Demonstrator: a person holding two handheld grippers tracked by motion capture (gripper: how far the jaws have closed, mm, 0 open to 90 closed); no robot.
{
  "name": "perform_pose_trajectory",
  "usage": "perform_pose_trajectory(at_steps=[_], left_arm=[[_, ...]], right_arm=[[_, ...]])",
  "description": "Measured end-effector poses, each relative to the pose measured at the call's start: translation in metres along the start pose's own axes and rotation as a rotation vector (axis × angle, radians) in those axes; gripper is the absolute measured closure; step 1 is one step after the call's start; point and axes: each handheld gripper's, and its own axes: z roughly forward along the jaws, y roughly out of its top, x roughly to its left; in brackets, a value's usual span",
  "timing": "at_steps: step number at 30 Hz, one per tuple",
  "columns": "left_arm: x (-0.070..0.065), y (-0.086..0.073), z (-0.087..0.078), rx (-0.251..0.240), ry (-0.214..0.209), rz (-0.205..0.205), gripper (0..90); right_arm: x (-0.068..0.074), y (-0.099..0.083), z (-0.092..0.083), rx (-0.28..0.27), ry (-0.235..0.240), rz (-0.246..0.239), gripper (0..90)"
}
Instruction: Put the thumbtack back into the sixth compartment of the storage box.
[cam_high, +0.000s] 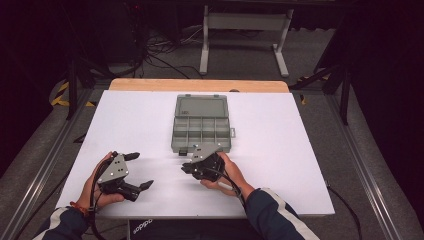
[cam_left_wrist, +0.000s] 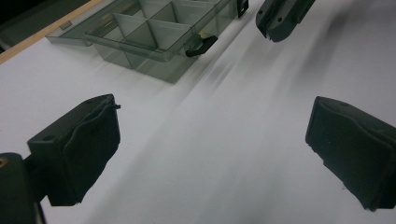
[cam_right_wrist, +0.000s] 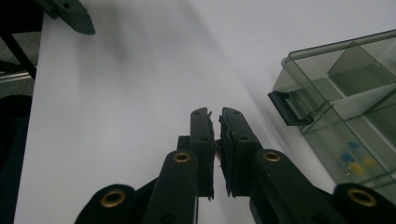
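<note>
1. We count two grippers, one in each hand, both over the white table (cam_high: 280, 165).
2. The left gripper (cam_high: 139, 171) sits near the front left of the table; its two black jaws stand wide apart with nothing between them, plain in the left gripper view (cam_left_wrist: 210, 154).
3. The right gripper (cam_high: 187, 162) is near the middle front, just in front of the box; in the right gripper view (cam_right_wrist: 215, 140) its two jaws are drawn together, with just a thin slit left between the pads, and we see nothing held in it.
4. We count one organizer box (cam_high: 201, 131), grey and see-through, lying open in the middle of the table, its lid laid flat toward the far side.
5. From the high view the tray shows two rows of compartments, four in the far row; the near row is partly covered by the right gripper, so we cannot count it fully.
6. We see one dark latch (cam_right_wrist: 290, 108) on the near wall of the box in the right gripper view, and two latches (cam_left_wrist: 201, 45) in the left gripper view.
7. A few small pieces (cam_right_wrist: 355, 161), blue and yellow, lie in one compartment; they are too blurred to count surely.
8. The two grippers are well apart from each other.
</note>
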Motion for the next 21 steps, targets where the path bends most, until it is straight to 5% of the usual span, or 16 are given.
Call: perform_pose_trajectory(at_steps=[21], left_arm=[[0.0,-0.001,0.002,0.004,-0.007,-0.001,3.7]], right_arm=[[-0.036,0.008,-0.02,-0.052,-0.12,0.065,84.3]])
